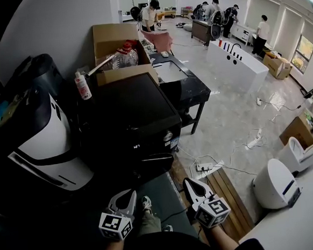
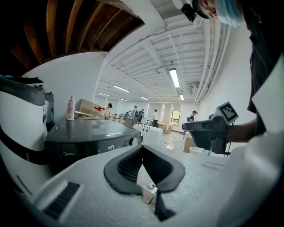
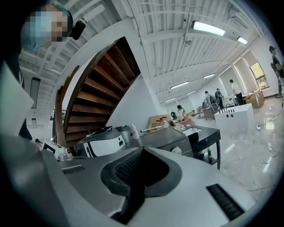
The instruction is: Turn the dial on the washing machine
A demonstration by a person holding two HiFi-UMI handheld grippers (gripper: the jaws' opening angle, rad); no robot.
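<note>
The black washing machine (image 1: 129,124) stands in the middle of the head view, its silver dial (image 1: 168,136) at the right end of the front panel. My left gripper (image 1: 131,194) and right gripper (image 1: 188,182) hover low in front of it, well short of the panel, both shut with nothing between the jaws. In the left gripper view the dial (image 2: 133,141) sits just above the shut left gripper (image 2: 143,148), and the right gripper (image 2: 188,127) shows off to the right. In the right gripper view the dial (image 3: 177,150) lies right of the shut right gripper (image 3: 142,150).
A large white and black appliance (image 1: 44,141) stands left of the washer. Behind it are a spray bottle (image 1: 82,85), cardboard boxes (image 1: 114,36) and a black table (image 1: 188,87). A power strip (image 1: 204,167), cables, wooden planks (image 1: 229,197) and a white rounded device (image 1: 274,185) lie to the right.
</note>
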